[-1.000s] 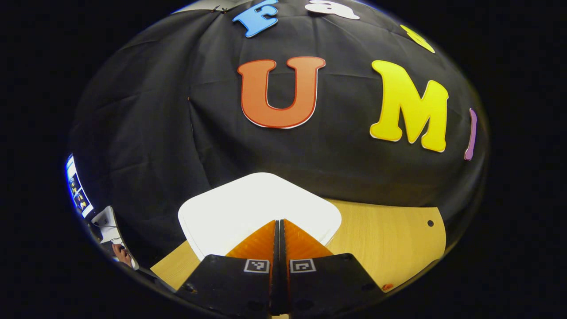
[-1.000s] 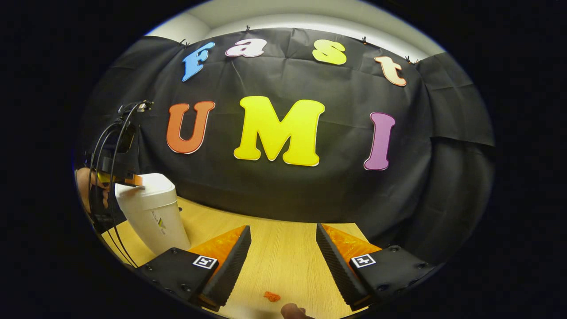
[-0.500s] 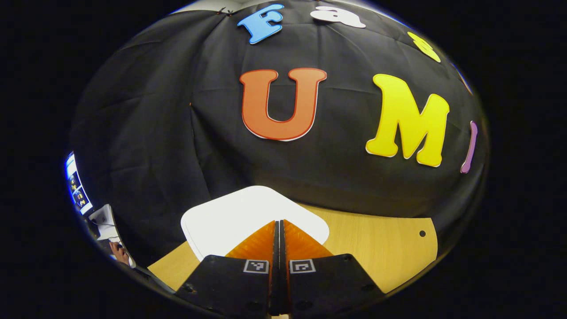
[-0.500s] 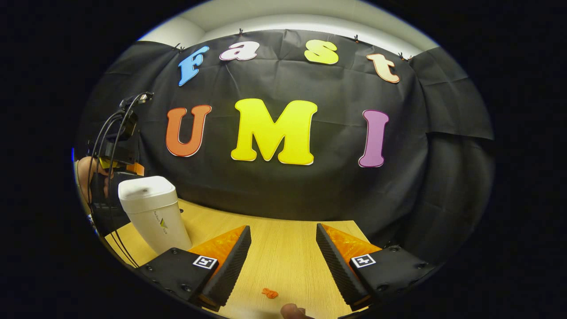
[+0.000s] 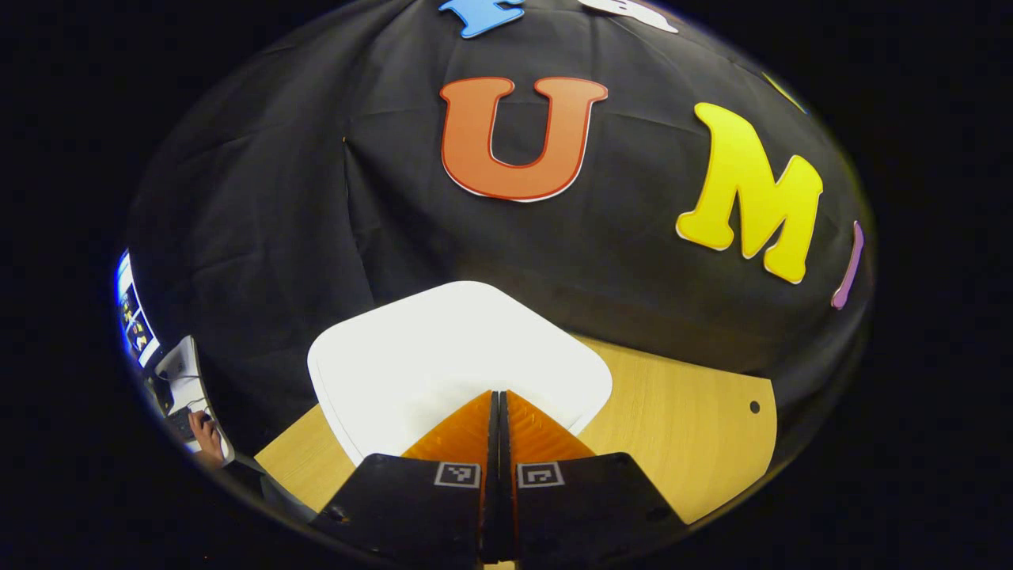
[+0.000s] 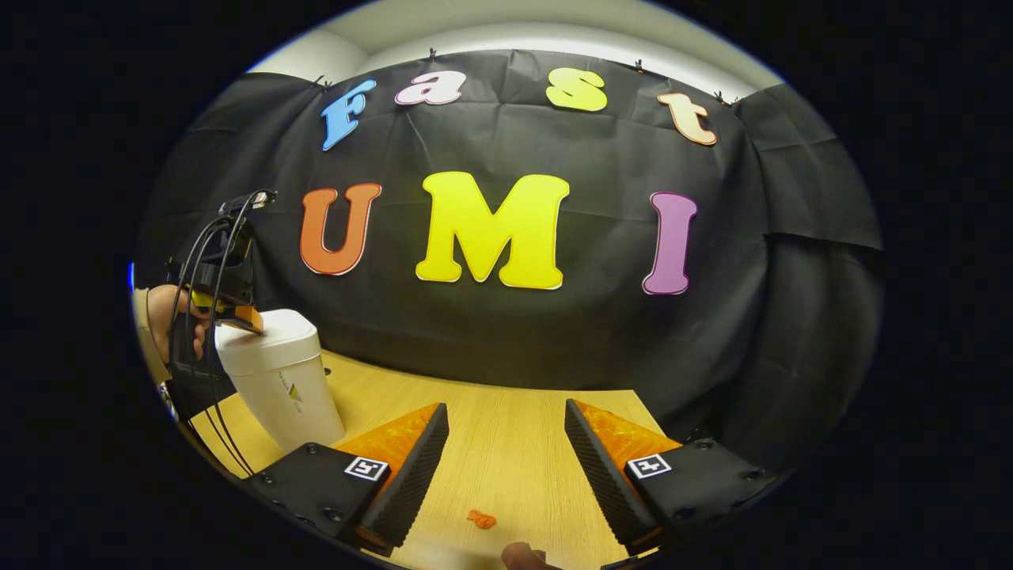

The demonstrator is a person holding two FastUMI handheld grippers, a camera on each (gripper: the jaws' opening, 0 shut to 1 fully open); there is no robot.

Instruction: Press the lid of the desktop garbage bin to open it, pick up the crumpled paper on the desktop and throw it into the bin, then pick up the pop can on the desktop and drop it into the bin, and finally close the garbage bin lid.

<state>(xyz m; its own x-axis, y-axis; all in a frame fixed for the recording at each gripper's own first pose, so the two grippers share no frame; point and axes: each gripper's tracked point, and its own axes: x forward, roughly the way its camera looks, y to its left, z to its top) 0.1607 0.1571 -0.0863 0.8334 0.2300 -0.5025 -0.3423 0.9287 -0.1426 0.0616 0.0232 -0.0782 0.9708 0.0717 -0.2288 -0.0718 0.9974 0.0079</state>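
Observation:
The white desktop bin (image 6: 278, 392) stands on the wooden table (image 6: 506, 467) at the left of the right gripper view, its lid (image 6: 267, 331) down. In the left gripper view the lid (image 5: 443, 356) lies flat and white just under my left gripper (image 5: 498, 394), which is shut with nothing between its fingers. Seen from the right gripper view, the left gripper (image 6: 249, 323) rests its tip on the lid's near-left edge, held by a hand (image 6: 170, 317). My right gripper (image 6: 506, 410) hovers open over bare table, well to the right of the bin.
A small orange scrap (image 6: 480, 519) lies on the table below the right gripper's fingers. Black cables (image 6: 202, 261) hang from the left gripper. The table (image 5: 688, 443) has a small hole (image 5: 753, 407) near its far right edge. The cloth wall stands right behind the bin.
The left gripper, lifted off the lid half a second ago, has come back down onto it; the lid looks larger and closer. The right gripper has hardly moved.

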